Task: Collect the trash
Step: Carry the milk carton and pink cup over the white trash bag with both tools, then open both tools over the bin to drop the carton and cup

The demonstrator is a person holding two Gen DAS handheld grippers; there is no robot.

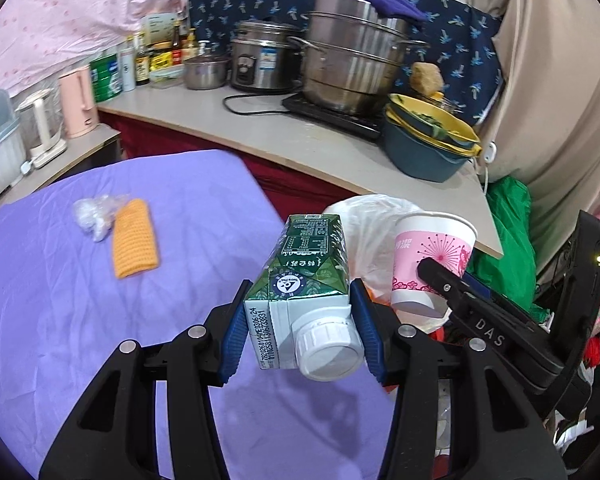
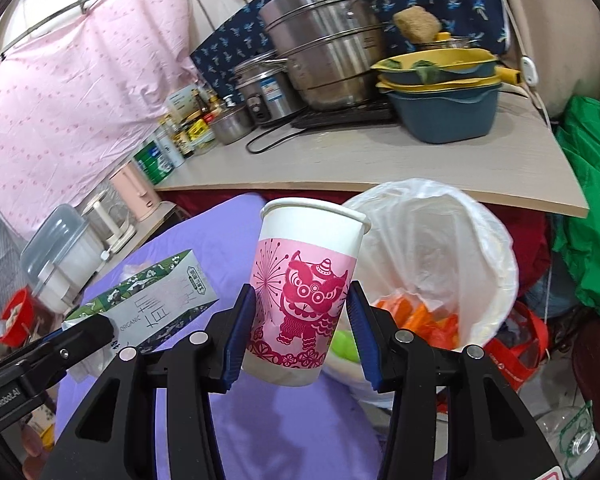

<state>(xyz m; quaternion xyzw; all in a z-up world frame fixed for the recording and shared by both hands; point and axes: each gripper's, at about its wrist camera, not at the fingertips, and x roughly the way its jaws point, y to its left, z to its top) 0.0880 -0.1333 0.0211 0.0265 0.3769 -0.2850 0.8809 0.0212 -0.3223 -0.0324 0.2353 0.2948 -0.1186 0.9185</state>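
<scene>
My left gripper is shut on a green and white milk carton with a white screw cap, held above the purple tablecloth. My right gripper is shut on a pink and white paper cup, held upright beside the bin. The cup also shows in the left wrist view, and the carton in the right wrist view. A bin lined with a white plastic bag stands just right of the cup, with orange scraps inside. A crumpled clear plastic wrap lies on the cloth by an orange knitted cloth.
A counter behind holds steel pots, a rice cooker, stacked bowls, bottles and kettles. A green bag and clutter lie right of the bin.
</scene>
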